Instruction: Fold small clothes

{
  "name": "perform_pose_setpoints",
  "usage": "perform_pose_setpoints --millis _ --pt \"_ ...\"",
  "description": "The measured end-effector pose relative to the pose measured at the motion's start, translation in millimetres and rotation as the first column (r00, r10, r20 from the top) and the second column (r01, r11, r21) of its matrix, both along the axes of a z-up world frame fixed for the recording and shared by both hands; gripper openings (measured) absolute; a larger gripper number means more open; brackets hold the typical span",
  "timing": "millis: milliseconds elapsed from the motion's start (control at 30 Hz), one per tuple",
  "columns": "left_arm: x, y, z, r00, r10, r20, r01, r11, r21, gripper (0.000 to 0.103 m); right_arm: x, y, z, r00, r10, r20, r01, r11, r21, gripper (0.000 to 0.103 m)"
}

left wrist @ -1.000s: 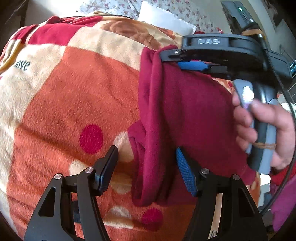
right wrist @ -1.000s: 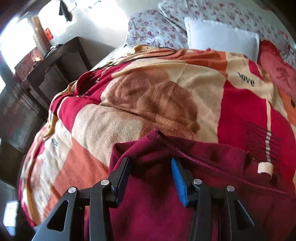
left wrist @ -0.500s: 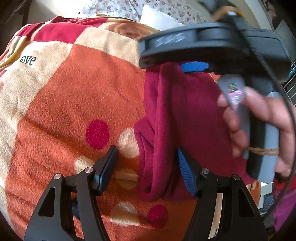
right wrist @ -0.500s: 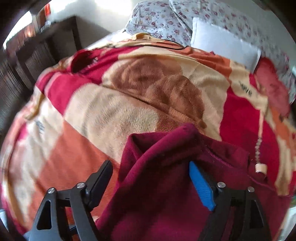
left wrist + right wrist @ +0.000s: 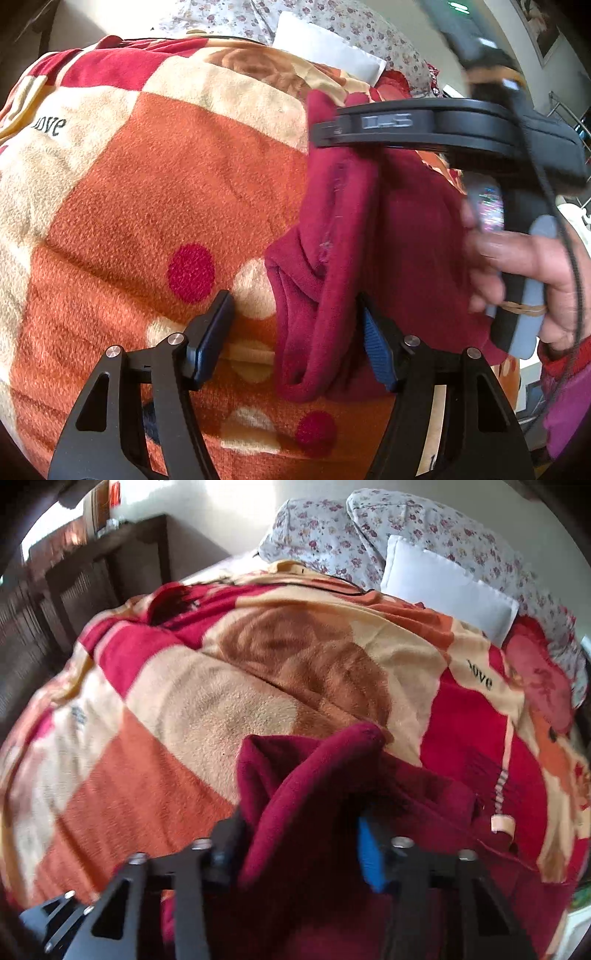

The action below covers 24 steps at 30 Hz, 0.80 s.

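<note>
A maroon fleece garment (image 5: pixel 406 229) lies rumpled on the bed. In the right wrist view its edge (image 5: pixel 314 768) is bunched up in a ridge between the fingers of my right gripper (image 5: pixel 297 830). The jaws are closing, and the cloth fills the gap from the blue pad (image 5: pixel 367 849) to the other finger. In the left wrist view, my left gripper (image 5: pixel 293 314) stands open low over the blanket. A hanging fold of the garment (image 5: pixel 314 332) sits between its fingers, close to the blue pad and apart from the left one. A hand (image 5: pixel 524 273) holds the right gripper's handle.
An orange, cream and red patchwork blanket (image 5: pixel 166 192) covers the bed. A white pillow (image 5: pixel 443 587) and floral pillows (image 5: pixel 332 535) lie at the head. Dark wooden furniture (image 5: pixel 74 590) stands beside the bed on the left.
My right gripper opened wide, shifted sideways along the garment's edge and closed again on a bunched ridge of it. The left gripper stayed where it was, still open.
</note>
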<state>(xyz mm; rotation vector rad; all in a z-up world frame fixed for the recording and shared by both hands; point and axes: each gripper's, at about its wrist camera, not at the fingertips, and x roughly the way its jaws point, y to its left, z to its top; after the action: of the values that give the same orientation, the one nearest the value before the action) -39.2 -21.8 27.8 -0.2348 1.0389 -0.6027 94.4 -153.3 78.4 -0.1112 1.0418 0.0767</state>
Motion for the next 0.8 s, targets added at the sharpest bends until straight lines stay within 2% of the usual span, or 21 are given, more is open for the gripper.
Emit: perform_pose_setpoints --millis 133,267,400,500,700,800 --pt "12.3 -4.2 7.4 1.0 -0.024 0.02 0.024 1.0 -0.009 0.067 -9.7 -26.7 12.4 0.999 -0.035 0.001 0.034 0.983 0.182 0.026" --pt "24.6 -17.5 6.5 0.996 -0.083 0.021 0.083 0.997 0.001 0.067 -13.1 -40.2 15.1 0.998 -0.057 -0.003 0.056 0.966 0.251 0.022" --pt "34.7 -22.7 -1.3 0.995 -0.096 -0.026 0.094 0.994 -0.057 0.067 -13.9 -43.6 15.2 0.999 -0.052 -0.003 0.051 0.961 0.272 0.022" --pt "38.4 -26.4 -3.2 0.996 -0.089 -0.026 0.087 0.994 -0.066 0.067 -14.4 -46.1 14.5 0.999 -0.047 -0.011 0.048 0.957 0.285 0.022" --pt "31.6 -36.0 -2.1 0.997 -0.075 0.001 0.075 0.997 -0.019 0.067 -8.0 -42.0 9.7 0.998 -0.045 -0.041 0.055 0.959 0.278 0.022" --pt "27.5 -40.3 -2.0 0.997 -0.078 0.018 0.077 0.997 0.011 0.067 -3.5 -33.9 6.3 0.998 -0.046 -0.053 0.058 0.969 0.24 0.023"
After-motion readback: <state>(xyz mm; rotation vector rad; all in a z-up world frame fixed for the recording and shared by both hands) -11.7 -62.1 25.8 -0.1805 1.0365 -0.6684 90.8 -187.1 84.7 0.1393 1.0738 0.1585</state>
